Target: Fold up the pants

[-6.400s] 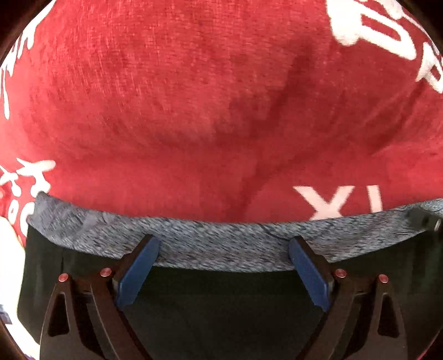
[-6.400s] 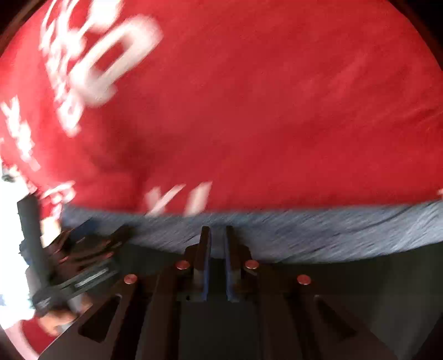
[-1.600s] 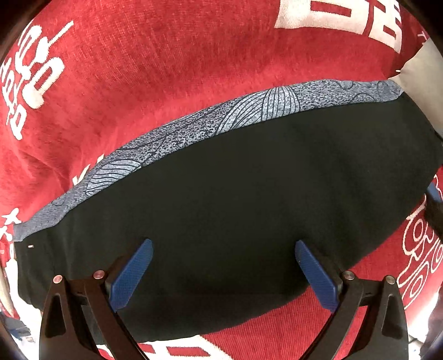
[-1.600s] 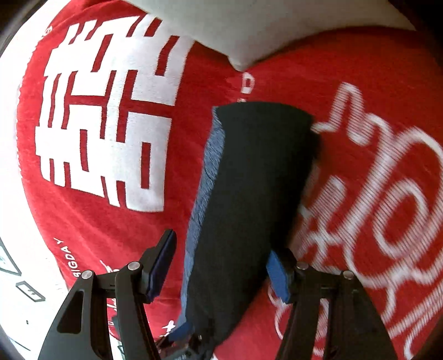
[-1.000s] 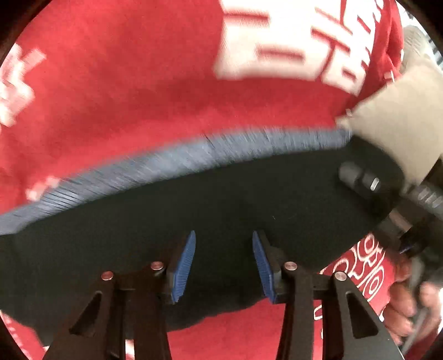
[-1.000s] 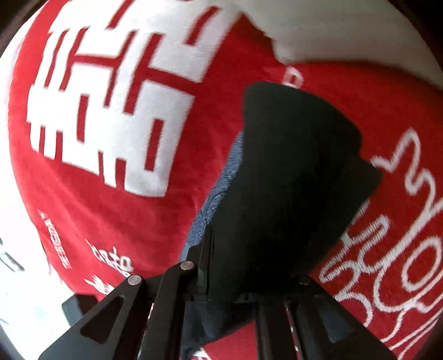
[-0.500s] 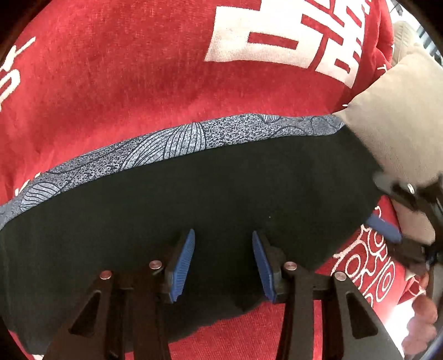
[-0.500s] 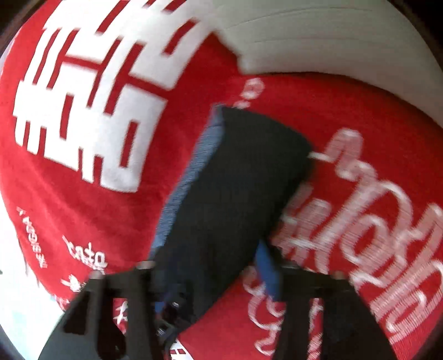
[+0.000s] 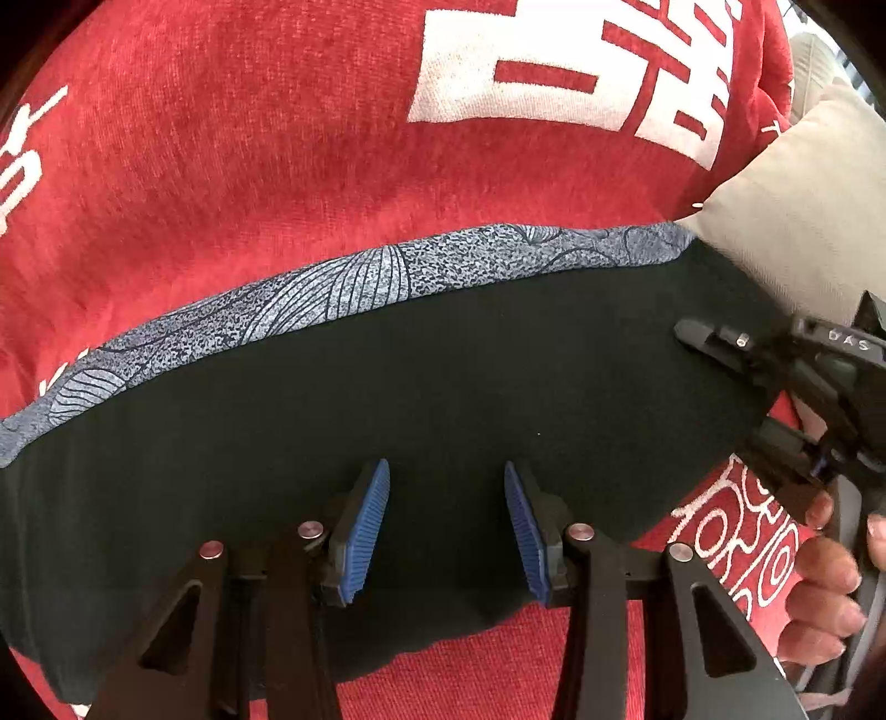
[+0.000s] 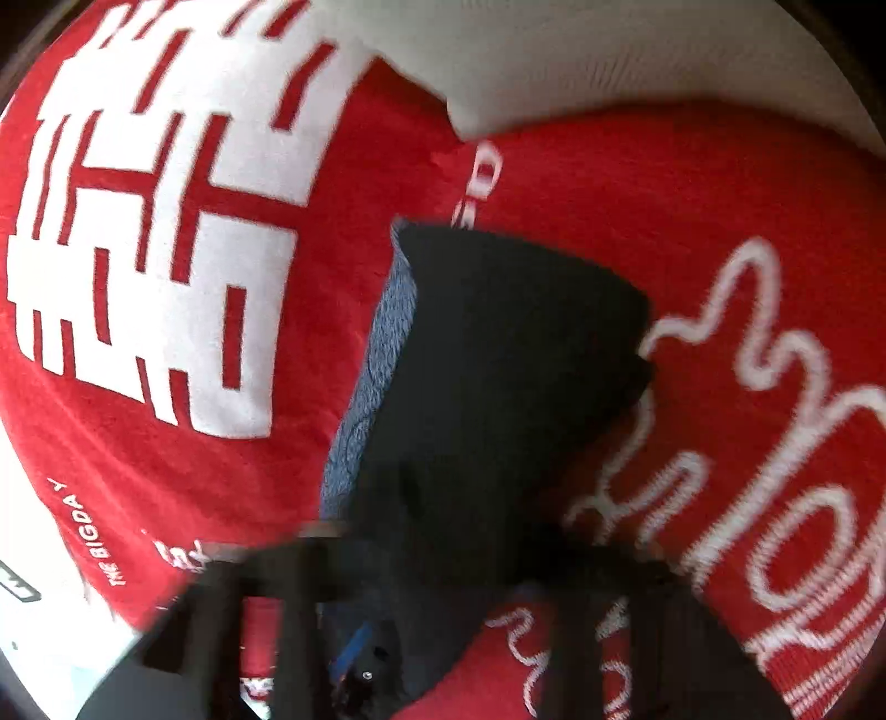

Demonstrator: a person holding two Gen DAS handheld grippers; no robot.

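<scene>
The black pants (image 9: 421,399) with a grey-blue patterned band (image 9: 354,282) lie folded into a strip on a red blanket. My left gripper (image 9: 446,518) hovers over the strip's near edge, jaws partly open with blue pads (image 9: 365,520) apart, holding nothing. The right gripper (image 9: 775,360) shows at the strip's right end in the left wrist view. In the right wrist view the pants (image 10: 498,354) run away from the camera; my right gripper (image 10: 443,559) is motion-blurred at their near end, so its jaws are unclear.
A red blanket (image 9: 277,138) with white printed characters covers the surface. A beige cushion (image 9: 803,210) touches the pants' far right corner; it shows at the top of the right wrist view (image 10: 554,50). A hand (image 9: 819,576) holds the right gripper.
My left gripper closed partway from wide open and stays over the near edge. The right gripper shut on the pants' end, opened, and now moves again, blurred.
</scene>
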